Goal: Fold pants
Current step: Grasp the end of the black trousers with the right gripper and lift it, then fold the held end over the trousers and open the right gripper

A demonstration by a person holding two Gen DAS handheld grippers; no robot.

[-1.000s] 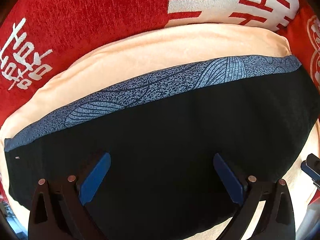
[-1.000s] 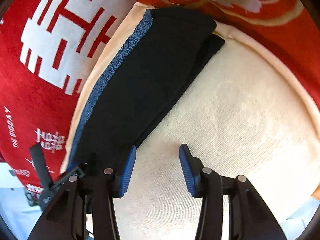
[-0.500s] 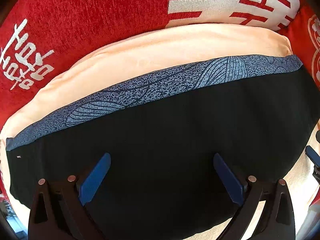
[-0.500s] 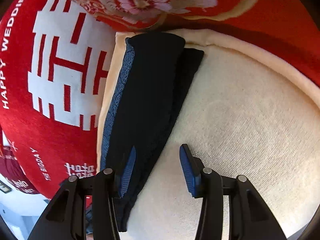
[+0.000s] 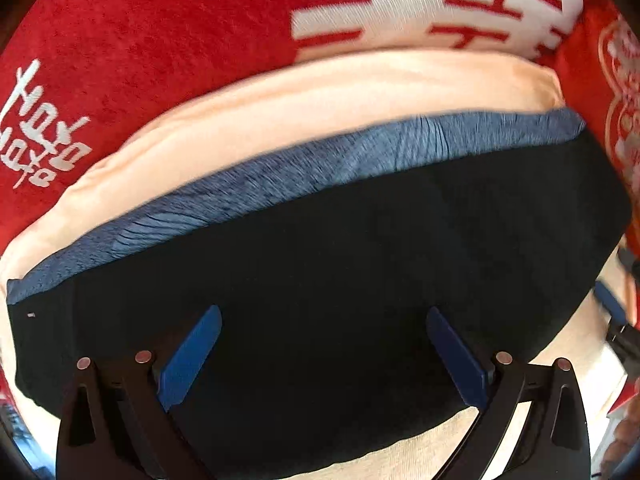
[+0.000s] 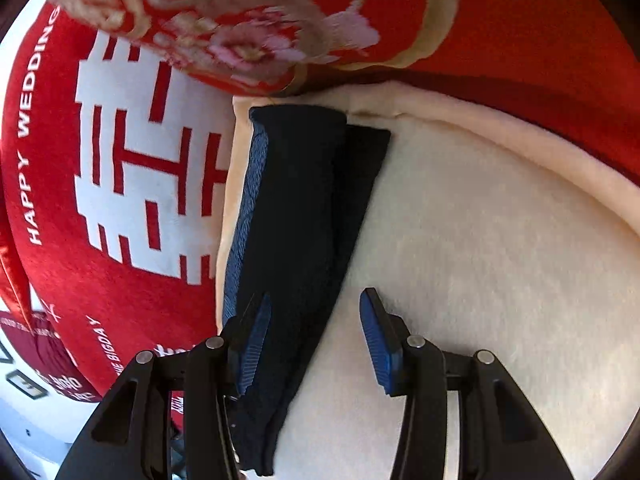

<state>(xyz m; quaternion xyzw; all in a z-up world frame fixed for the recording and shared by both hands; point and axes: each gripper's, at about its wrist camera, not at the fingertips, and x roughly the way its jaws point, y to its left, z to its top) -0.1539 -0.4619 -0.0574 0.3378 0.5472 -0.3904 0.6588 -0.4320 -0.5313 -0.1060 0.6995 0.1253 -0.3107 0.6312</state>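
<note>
While the pants [image 5: 340, 300] are laid folded on the cream cushion [image 6: 480, 260], filling mid-frame, both the left tool [image 5: 324, 354] and right tool [image 6: 314, 338] are held open, empty, and should be lifted clear without snagging, though lower layers are hidden.
</note>
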